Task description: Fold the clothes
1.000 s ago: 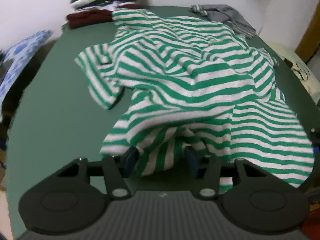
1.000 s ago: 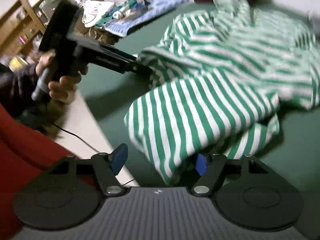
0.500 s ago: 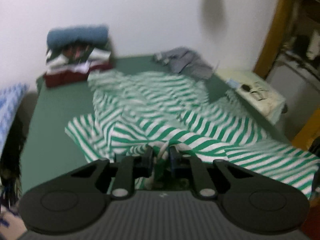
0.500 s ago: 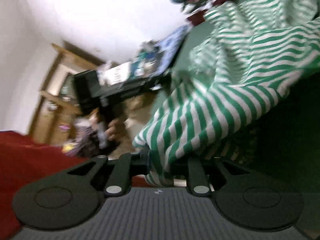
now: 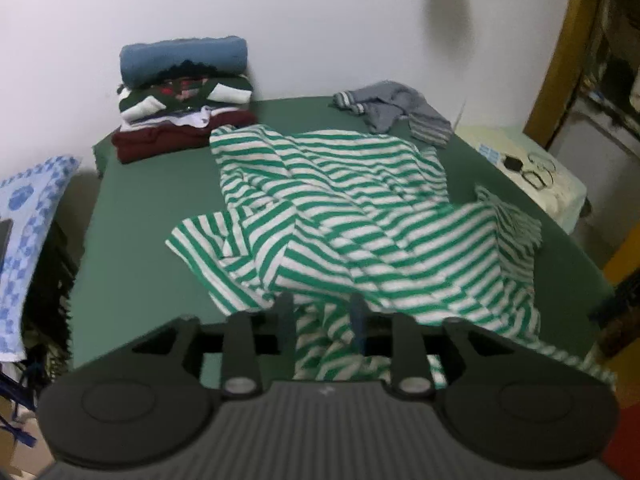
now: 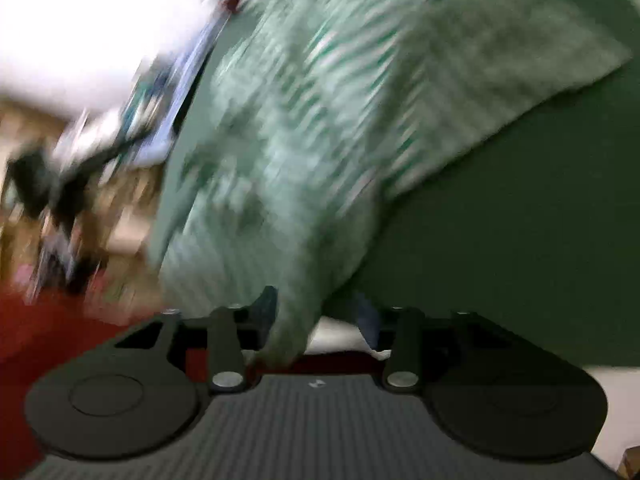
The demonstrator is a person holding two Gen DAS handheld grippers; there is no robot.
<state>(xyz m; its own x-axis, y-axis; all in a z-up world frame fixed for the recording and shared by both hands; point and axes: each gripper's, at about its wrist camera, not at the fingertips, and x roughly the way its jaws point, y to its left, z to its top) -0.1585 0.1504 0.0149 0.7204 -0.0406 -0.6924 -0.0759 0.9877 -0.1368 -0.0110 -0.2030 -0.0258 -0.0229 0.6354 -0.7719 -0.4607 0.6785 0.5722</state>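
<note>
My right-wrist view is smeared with motion blur: the green-and-white striped shirt shows only as a pale greenish mass with no clean stripe edges, and the clutter at the far left is too streaked to name. A tongue of that cloth hangs down between my right gripper's fingers, which stand apart with a gap on either side of it; whether either pad actually touches the fabric I cannot tell.

The left-wrist view is sharp. My left gripper also has its fingers spread, and the near hem of the shirt lies loose in the gap between them, not pinched. The hem's lowest part disappears behind the gripper body.

There is one striped shirt, of soft knit, crumpled in deep folds across the middle of the green table, one short sleeve fanned out to the left, its right edge drooping over the table's near right side.

At the far left corner stands one stack of folded clothes: a dark red piece at the bottom, white and dark green layers above, and a blue rolled bundle on top; the exact count of pieces is hard to make out. At the far right lies one rumpled grey garment with striped cuffs. Off the left edge, a blue-and-white patterned cloth is cut off by the frame.
</note>
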